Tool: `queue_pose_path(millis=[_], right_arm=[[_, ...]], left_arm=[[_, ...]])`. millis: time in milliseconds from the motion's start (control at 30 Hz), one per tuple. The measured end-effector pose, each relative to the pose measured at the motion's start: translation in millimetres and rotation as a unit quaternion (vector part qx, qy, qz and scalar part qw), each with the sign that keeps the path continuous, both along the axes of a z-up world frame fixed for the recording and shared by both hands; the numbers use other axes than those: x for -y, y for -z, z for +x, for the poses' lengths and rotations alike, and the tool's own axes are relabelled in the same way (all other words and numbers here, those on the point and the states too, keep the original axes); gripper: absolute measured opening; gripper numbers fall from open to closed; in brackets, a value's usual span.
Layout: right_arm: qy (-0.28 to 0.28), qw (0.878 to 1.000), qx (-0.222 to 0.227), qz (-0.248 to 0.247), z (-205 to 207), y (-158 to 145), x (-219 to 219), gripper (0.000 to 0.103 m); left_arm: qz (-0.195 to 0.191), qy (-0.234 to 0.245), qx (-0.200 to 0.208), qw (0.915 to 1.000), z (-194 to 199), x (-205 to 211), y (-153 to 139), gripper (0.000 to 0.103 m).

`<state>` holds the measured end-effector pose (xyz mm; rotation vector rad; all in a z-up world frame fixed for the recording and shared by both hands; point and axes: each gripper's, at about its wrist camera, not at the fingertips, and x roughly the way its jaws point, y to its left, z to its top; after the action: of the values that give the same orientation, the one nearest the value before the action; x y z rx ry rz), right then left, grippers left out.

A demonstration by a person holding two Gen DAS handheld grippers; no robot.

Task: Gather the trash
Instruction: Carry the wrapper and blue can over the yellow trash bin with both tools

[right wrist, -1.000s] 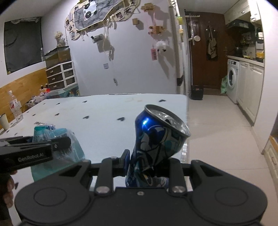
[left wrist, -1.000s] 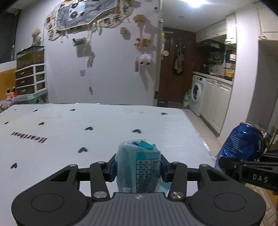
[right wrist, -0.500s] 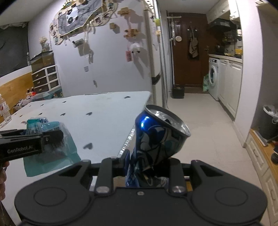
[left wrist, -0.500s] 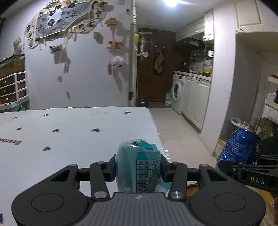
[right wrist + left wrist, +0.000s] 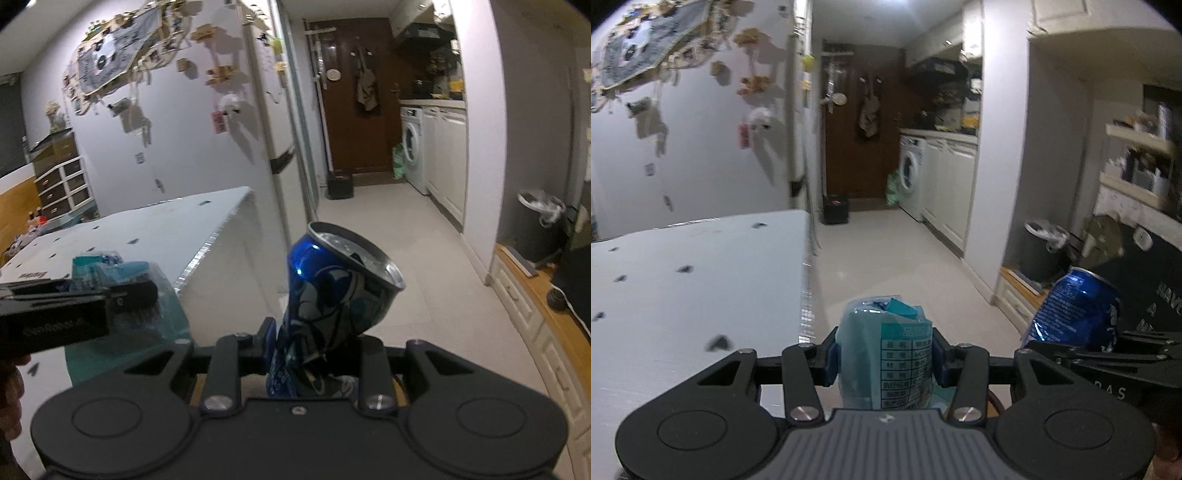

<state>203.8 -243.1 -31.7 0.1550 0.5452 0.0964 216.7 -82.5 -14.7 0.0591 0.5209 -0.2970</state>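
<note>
Wrapper (image 5: 886, 354) clamped in left gripper (image 5: 884, 360); can (image 5: 332, 295) in right gripper (image 5: 314, 354).

glossy metal can (image 5: 334, 295), clear plastic wrapper (image 5: 886, 354), matt table (image 5: 683, 295)

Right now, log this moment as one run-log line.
left hand-held gripper: shut on teal wrapper | right hand-held gripper: shut on crushed blue can | lined bin: ahead right, on floor
</note>
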Motion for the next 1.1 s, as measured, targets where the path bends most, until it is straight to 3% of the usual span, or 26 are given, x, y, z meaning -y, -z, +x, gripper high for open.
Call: queue_pose_path(millis=[267, 567, 800, 1100], right_arm=[[0.032, 0.999, -0.031, 0.015, -4.8, 33.1, 55.5, 0.028], [0.047, 0.995, -0.075, 0.044, 7.1, 77.5, 92.3, 0.028], [0.037, 0.991, -0.120, 0.055, 34.9, 109.9, 99.4, 0.028], [0.005, 0.982, -0.178, 0.062, 92.9, 147.0, 79.8, 0.028]], left_arm=[[0.011, 0.035, -0.041, 0.9985, 14.8, 59.8, 34.5, 0.048], [0.020, 0.028, -0.104, 0.9940, 45.9, 96.9, 93.5, 0.048], [0.029, -0.001, -0.176, 0.9839, 83.5, 97.4, 159.1, 0.048], [0.016, -0.040, -0.220, 0.9744, 129.5, 81.1, 203.8, 0.048]])
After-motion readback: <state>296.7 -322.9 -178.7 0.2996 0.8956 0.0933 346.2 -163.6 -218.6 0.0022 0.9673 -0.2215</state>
